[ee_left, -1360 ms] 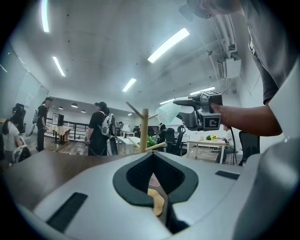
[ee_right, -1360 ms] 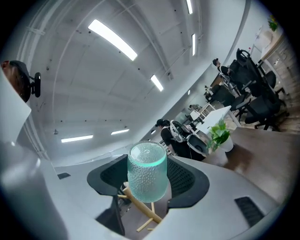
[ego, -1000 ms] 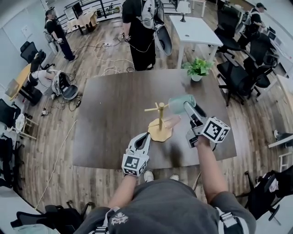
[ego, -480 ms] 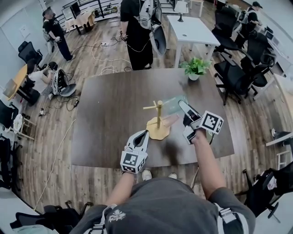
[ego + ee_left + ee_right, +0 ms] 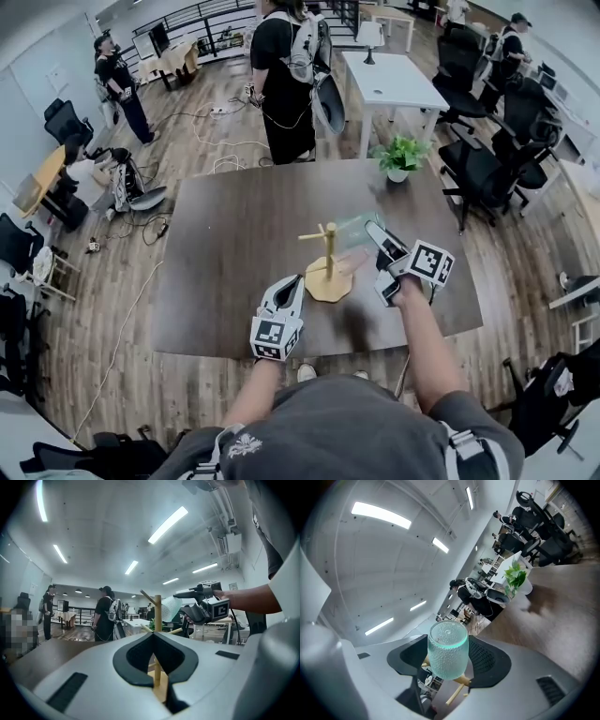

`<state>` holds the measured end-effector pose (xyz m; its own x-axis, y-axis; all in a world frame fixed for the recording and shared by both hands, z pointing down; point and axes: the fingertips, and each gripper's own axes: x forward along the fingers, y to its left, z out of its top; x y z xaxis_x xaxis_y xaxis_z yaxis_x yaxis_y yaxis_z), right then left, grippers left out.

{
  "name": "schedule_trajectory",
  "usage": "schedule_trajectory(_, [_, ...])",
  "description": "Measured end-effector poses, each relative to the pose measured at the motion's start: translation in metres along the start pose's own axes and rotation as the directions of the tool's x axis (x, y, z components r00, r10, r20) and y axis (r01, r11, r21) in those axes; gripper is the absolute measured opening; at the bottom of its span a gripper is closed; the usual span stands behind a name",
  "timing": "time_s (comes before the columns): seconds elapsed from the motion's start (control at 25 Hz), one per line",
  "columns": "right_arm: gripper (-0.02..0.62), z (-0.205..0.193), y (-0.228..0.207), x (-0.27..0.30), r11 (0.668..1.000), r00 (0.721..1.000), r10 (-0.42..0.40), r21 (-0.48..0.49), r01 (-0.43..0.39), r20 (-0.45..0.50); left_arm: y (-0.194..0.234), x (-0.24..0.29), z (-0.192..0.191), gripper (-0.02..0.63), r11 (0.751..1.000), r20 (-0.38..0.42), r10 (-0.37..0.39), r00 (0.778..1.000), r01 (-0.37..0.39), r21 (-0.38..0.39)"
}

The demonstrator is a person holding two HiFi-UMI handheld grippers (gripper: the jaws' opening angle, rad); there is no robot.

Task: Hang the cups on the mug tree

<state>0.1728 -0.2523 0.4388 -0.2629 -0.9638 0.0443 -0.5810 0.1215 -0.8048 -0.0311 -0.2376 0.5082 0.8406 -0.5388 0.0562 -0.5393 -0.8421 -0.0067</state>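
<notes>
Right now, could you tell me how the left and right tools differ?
The right tool grips a green cup, jaws wide; the left tool carries none, jaws nearly together. The right tool is at the mug tree's pegs, the left tool at its base. Both face the tree.

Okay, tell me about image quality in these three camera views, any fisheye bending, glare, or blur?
Head view: heavy fisheye, the table edges bow, the light is even, and the see-through cup nearly vanishes against the dark wood. Left gripper view: the ceiling light strips blow out white; the mug tree stays sharp. Right gripper view: horizon tilted, ceiling curved, cup crisp.
</notes>
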Motion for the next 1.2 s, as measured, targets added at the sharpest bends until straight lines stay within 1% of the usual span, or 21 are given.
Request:
schedule_trajectory(0.12, [0.284, 0.002, 0.000, -0.002, 1.000, 0.999, -0.021, -0.017, 0.022, 0.028, -0.004, -0.002, 0.000, 0.005, 1.000, -0.002, -0.012, 1.000, 0.012, -0.006])
schedule_trajectory(0.24, [0.296, 0.004, 0.000, -0.003, 1.000, 0.998, -0.029, -0.009, 0.029, 0.061, -0.006, -0.006, 0.000, 0.005, 1.000, -0.002, -0.022, 1.000, 0.022, -0.002])
schedule_trajectory(0.36, [0.310, 0.006, 0.001, -0.004, 0.999, 0.996, -0.030, -0.023, 0.032, 0.085, -0.008, -0.009, 0.000, 0.005, 0.999, 0.003, -0.032, 0.999, 0.032, -0.002])
schedule_trajectory(0.48, [0.316, 0.006, -0.001, -0.011, 0.998, 0.992, -0.054, -0.032, 0.058, 0.110, -0.009, -0.011, -0.001, 0.005, 0.999, 0.002, -0.044, 0.999, 0.044, -0.004])
schedule_trajectory(0.56, [0.316, 0.005, -0.003, -0.017, 0.993, 0.989, -0.086, -0.071, 0.095, 0.124, -0.009, -0.012, -0.002, 0.005, 0.999, 0.001, -0.049, 0.999, 0.049, -0.007])
schedule_trajectory(0.6, [0.316, 0.003, -0.004, -0.020, 0.985, 0.985, -0.111, -0.116, 0.127, 0.129, -0.008, -0.012, -0.001, 0.005, 0.999, 0.001, -0.052, 0.999, 0.052, -0.009])
schedule_trajectory(0.64, [0.316, 0.002, -0.004, -0.022, 0.971, 0.981, -0.141, -0.175, 0.164, 0.136, -0.006, -0.012, -0.001, 0.005, 0.998, 0.003, -0.054, 0.999, 0.054, -0.011])
schedule_trajectory(0.72, [0.314, -0.002, -0.003, -0.027, 0.927, 0.969, -0.188, -0.297, 0.229, 0.158, -0.004, -0.013, -0.001, 0.005, 0.998, 0.005, -0.059, 0.998, 0.059, -0.014])
schedule_trajectory(0.76, [0.314, -0.005, -0.003, -0.031, 0.906, 0.964, -0.205, -0.341, 0.252, 0.167, -0.004, -0.014, -0.001, 0.005, 0.998, 0.005, -0.064, 0.998, 0.064, -0.016])
schedule_trajectory(0.84, [0.314, -0.015, -0.003, -0.038, 0.865, 0.955, -0.238, -0.409, 0.290, 0.174, -0.006, -0.013, -0.002, 0.005, 0.997, 0.007, -0.078, 0.997, 0.078, -0.021])
schedule_trajectory(0.96, [0.313, -0.039, -0.002, -0.049, 0.785, 0.937, -0.295, -0.511, 0.349, 0.187, -0.009, -0.011, -0.002, 0.005, 0.994, 0.010, -0.108, 0.994, 0.108, -0.019])
schedule_trajectory(1.04, [0.305, -0.056, -0.002, -0.056, 0.746, 0.927, -0.319, -0.550, 0.375, 0.198, -0.010, -0.010, -0.002, 0.005, 0.991, 0.011, -0.131, 0.991, 0.131, -0.016])
schedule_trajectory(1.12, [0.259, -0.071, -0.004, -0.064, 0.725, 0.915, -0.344, -0.561, 0.401, 0.209, -0.011, -0.010, -0.002, 0.005, 0.989, 0.014, -0.149, 0.989, 0.149, -0.012])
schedule_trajectory(1.2, [0.172, -0.084, -0.009, -0.072, 0.703, 0.899, -0.374, -0.562, 0.436, 0.230, -0.010, -0.012, -0.003, 0.005, 0.988, 0.017, -0.154, 0.988, 0.154, -0.008])
